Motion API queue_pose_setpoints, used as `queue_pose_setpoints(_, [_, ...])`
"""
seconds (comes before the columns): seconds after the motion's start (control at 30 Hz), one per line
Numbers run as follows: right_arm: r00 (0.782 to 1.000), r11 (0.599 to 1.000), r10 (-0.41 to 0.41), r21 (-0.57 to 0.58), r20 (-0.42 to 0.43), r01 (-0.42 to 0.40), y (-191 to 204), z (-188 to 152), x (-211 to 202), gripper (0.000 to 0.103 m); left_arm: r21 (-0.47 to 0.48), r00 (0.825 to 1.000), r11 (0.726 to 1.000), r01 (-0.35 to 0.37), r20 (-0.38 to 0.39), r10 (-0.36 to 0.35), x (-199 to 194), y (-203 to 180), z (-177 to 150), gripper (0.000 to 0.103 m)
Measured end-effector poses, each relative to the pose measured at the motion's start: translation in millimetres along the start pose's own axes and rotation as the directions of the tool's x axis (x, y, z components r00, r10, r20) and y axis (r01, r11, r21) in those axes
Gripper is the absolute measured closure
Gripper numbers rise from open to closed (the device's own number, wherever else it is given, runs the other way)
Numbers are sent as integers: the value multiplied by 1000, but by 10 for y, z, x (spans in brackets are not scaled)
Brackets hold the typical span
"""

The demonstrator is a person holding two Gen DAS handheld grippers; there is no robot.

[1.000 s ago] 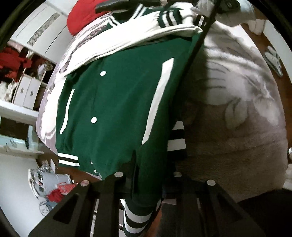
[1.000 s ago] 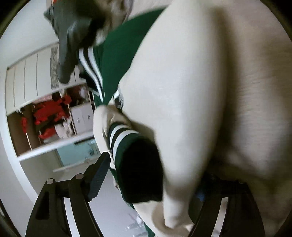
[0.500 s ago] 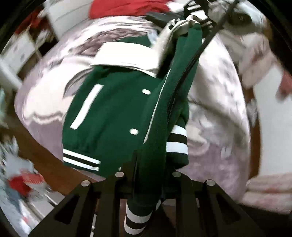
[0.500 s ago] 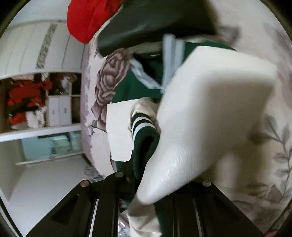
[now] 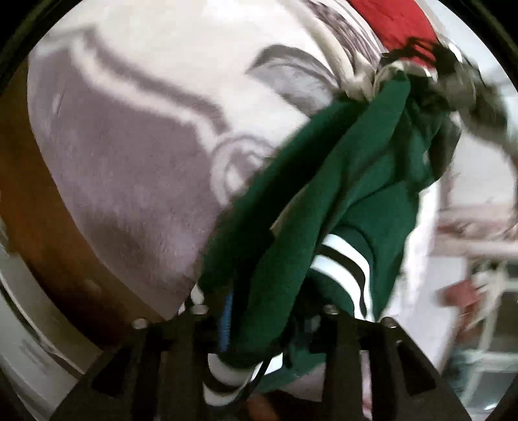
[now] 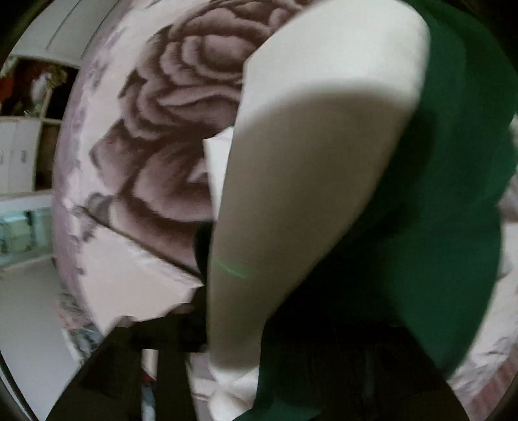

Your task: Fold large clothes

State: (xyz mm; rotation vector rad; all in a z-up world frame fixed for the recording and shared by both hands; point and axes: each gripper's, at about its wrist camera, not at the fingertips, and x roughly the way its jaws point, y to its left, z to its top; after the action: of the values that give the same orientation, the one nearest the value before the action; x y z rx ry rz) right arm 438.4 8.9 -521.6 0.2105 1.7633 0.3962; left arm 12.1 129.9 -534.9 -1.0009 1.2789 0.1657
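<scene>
A green varsity jacket with cream sleeves and striped cuffs hangs bunched above the bed. My left gripper has its hem between the jaws, which are opening; a blue pad strip shows beside the cloth. The jacket's far end runs up to a blurred grey-gloved hand. In the right wrist view a cream sleeve and the green body fill the picture. My right gripper is opening, with the sleeve lying between the jaws. Its right finger is hidden by cloth.
The bed's rose-print blanket lies under the jacket. A red garment sits at the far end of the bed. Brown floor runs along the bed's left edge. White shelving stands at the right.
The jacket was lifted off the bed and swung sideways, and now hangs bunched instead of spread flat. Both views swept fast across the bed. The fingers of both grippers stand wider than half a second ago.
</scene>
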Motion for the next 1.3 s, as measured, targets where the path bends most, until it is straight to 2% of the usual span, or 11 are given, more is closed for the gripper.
queue_pose_setpoints(0.2, [935,937,338,-53,-104,-345,-277,-537,-483,30,-90,999,995,35,-15,-36,-357,358,-246,17])
queue_pose_setpoints(0.4, [980,982,136,-112,-147,-153,-1114,-1900,-747,30,-26,997,997,-74,-8,74,-424,201,-153,17])
queue_pose_setpoints(0.6, [963,972,-10,-230,-269,-54,-1498,-3416,-263,30,-122,991,985,-125,24,129,-447,165,-276,17])
queue_pose_setpoints(0.67, [970,920,-107,-391,-220,13,-1360,-3756,-146,29,-151,987,976,-154,24,159,-445,134,-331,17])
queue_pose_setpoints(0.77, [938,708,-343,-645,42,288,-1114,-4172,6,29,-181,981,966,-185,28,193,-497,146,-417,17])
queue_pose_setpoints(0.8, [913,645,-387,-671,126,366,-1061,-4232,52,35,-182,979,964,-196,26,204,-516,159,-436,17])
queue_pose_setpoints(0.83, [897,611,-399,-674,191,416,-1059,-4273,71,65,-183,975,960,-211,26,219,-535,171,-456,17])
queue_pose_setpoints(0.87, [899,632,-390,-651,202,420,-1158,-4291,37,87,-186,972,957,-223,28,232,-535,166,-459,17])
queue_pose_setpoints(0.9, [904,663,-384,-625,188,412,-1247,-4288,-17,92,-191,972,956,-223,33,233,-560,178,-480,17])
queue_pose_setpoints(1.17, [912,790,-409,-503,-4,352,-2573,-4481,-252,96,-198,985,965,-169,-13,170,-235,73,-632,17])
queue_pose_setpoints(1.3, [953,923,-228,-357,-199,147,-2899,-4141,-319,93,-293,998,954,-66,-31,59,44,164,-592,17])
